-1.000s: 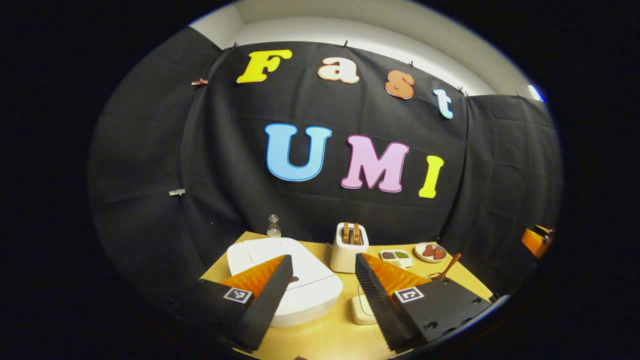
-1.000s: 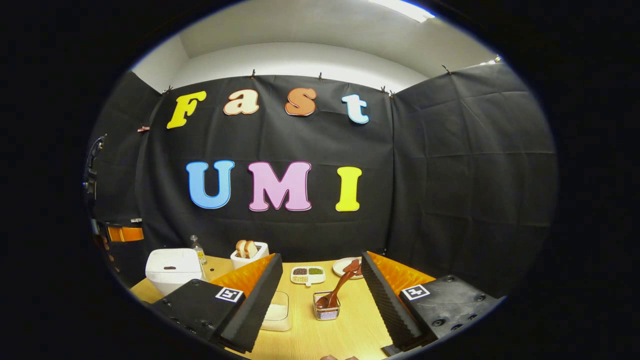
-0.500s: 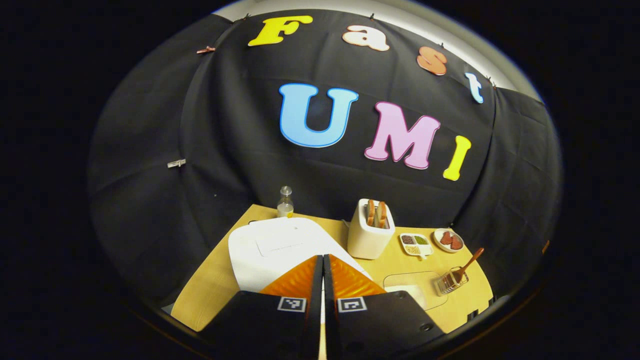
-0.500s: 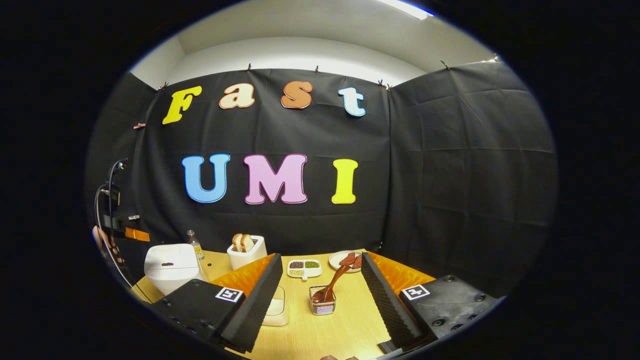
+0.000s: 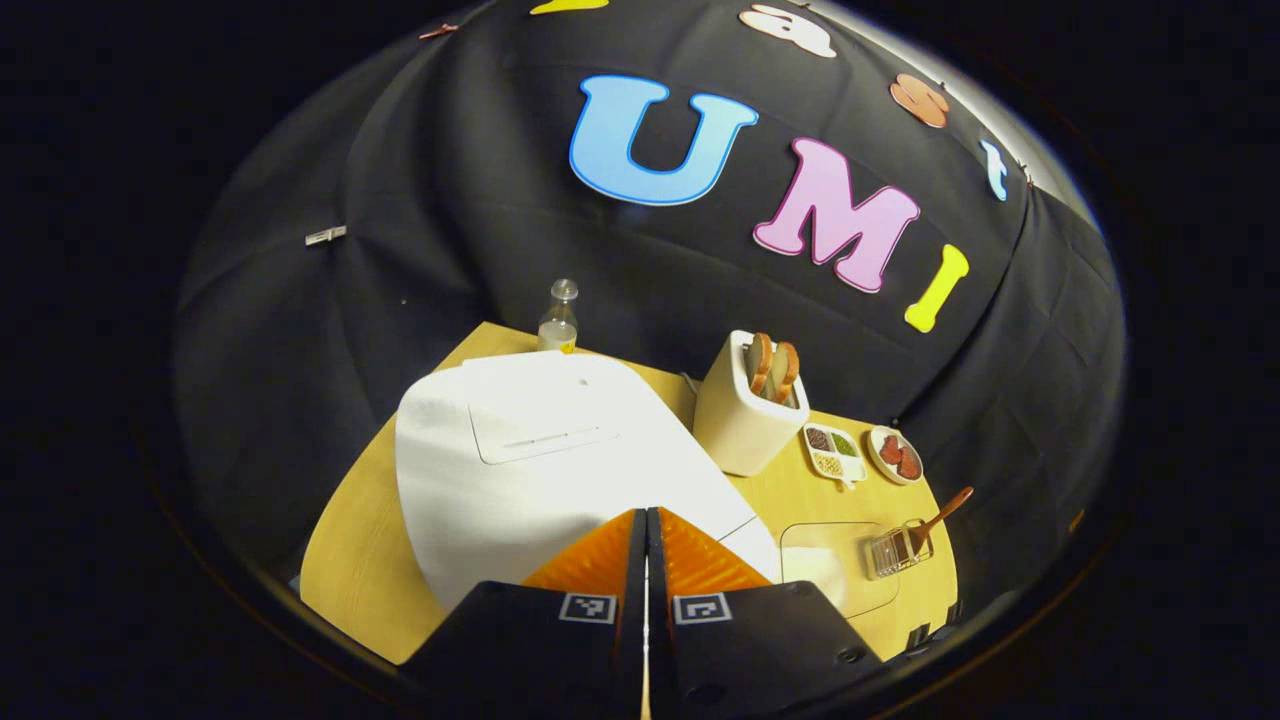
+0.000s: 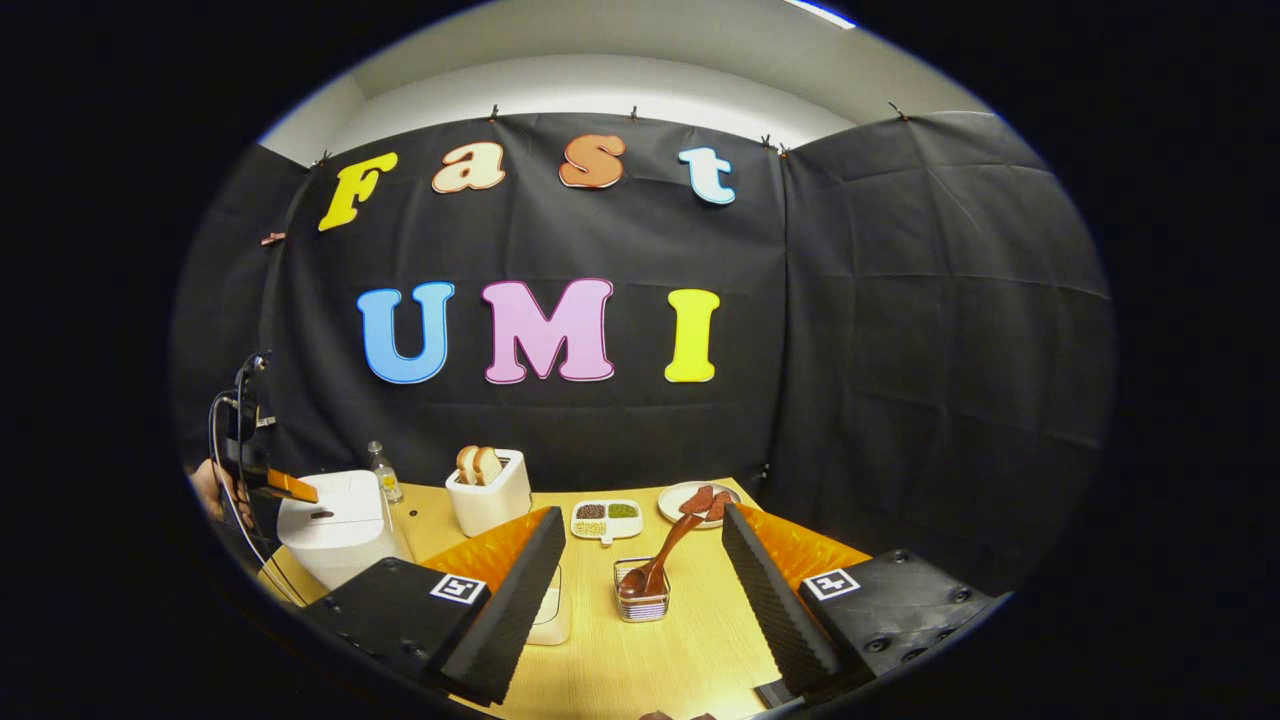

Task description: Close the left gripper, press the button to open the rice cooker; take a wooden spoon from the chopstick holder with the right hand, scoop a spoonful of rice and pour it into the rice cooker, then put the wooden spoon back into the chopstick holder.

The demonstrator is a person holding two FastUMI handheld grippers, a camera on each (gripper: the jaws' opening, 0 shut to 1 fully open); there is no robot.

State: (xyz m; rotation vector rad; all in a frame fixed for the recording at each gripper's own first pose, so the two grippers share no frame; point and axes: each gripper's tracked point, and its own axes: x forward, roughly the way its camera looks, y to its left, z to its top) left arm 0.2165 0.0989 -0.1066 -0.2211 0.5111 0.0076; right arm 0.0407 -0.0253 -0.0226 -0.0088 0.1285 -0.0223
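The left tongs [image 5: 645, 520] are clenched with nothing between them, their fingers pressed flat together, and they are hanging just above the front edge of the closed white box-shaped rice cooker [image 5: 540, 470] on the pale wooden tabletop [image 5: 350, 560]. In the right gripper view the same tongs [image 6: 290, 487] are sitting over the cooker's lid near a dark oval button [image 6: 320, 514]; whether they are touching it, I cannot tell.

The step in hand looks to be the button press. To do it well, the joined tips should be coming straight down onto the oval, not sliding along the smooth lid, and lifting clear promptly so that the lid is not blocked as it springs up.

The right tongs [image 6: 645, 590] are released, spread wide and holding nothing. Between their fingers, farther along the tabletop, the brown wooden spoon [image 6: 662, 555] is leaning in the small clear chopstick holder [image 6: 642, 605], with a shallow translucent rice container [image 6: 550, 615] just beside it.
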